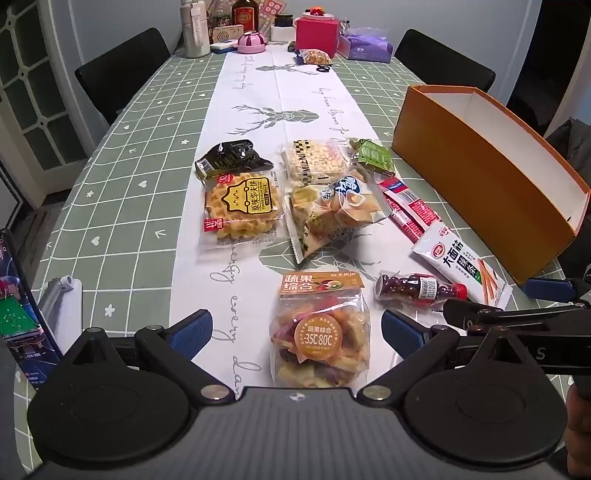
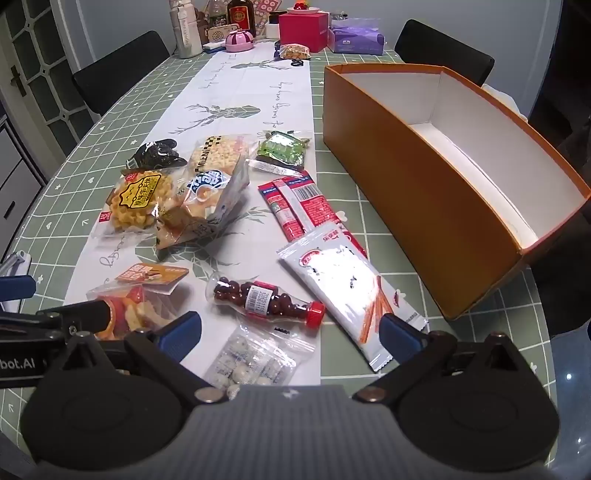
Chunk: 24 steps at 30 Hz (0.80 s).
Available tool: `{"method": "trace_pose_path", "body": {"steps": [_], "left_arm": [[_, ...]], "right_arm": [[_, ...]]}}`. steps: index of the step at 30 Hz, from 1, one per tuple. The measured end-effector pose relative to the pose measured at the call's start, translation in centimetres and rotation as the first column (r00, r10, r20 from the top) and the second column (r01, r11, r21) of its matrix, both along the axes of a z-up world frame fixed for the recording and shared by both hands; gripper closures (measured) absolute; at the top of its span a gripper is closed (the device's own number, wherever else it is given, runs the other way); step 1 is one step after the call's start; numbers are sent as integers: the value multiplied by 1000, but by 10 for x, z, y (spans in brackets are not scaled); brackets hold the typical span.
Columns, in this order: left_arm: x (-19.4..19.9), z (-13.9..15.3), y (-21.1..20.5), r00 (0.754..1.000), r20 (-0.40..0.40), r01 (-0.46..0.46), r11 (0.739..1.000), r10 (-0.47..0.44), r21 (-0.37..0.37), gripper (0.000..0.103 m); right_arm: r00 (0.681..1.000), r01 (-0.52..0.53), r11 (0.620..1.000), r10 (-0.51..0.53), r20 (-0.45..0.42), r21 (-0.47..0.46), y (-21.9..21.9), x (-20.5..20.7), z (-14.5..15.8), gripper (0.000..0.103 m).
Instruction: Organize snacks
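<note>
Several snack packs lie on the table runner. My left gripper [image 1: 297,334] is open, its blue pads either side of a dried fruit bag [image 1: 319,339] close in front. My right gripper [image 2: 290,330] is open above a clear bag of white candies [image 2: 247,363], near a small bottle of dark candies [image 2: 266,297] and a white spicy-strip packet [image 2: 351,291]. A waffle pack [image 1: 242,206], a crisps bag [image 1: 332,210], a rice-puff pack [image 1: 314,160], a black pack [image 1: 231,157], a green pack [image 2: 282,149] and red stick packs [image 2: 299,206] lie beyond. An empty orange box [image 2: 424,192] stands at the right.
Black chairs [image 1: 122,70] stand at both far sides. Bottles, a pink box [image 1: 317,33], a purple tissue pack [image 1: 369,44] and a small snack bag [image 1: 314,56] crowd the far end. A phone or screen [image 1: 18,317] sits at the left table edge.
</note>
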<state>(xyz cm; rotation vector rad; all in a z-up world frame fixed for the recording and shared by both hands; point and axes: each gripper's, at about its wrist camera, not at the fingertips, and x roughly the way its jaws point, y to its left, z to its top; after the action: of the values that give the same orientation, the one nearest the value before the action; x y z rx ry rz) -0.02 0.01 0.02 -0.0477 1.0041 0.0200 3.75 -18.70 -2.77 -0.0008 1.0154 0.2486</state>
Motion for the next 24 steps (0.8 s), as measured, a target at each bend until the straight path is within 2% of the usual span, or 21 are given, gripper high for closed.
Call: {"method": "trace_pose_path", "body": {"steps": [24], "left_arm": [[-1,0,-1,1000,1,-3,1000,3,-5,0]], "right_arm": [[1000,0,1000,1,-10,13,-1,0,0,3]]}}
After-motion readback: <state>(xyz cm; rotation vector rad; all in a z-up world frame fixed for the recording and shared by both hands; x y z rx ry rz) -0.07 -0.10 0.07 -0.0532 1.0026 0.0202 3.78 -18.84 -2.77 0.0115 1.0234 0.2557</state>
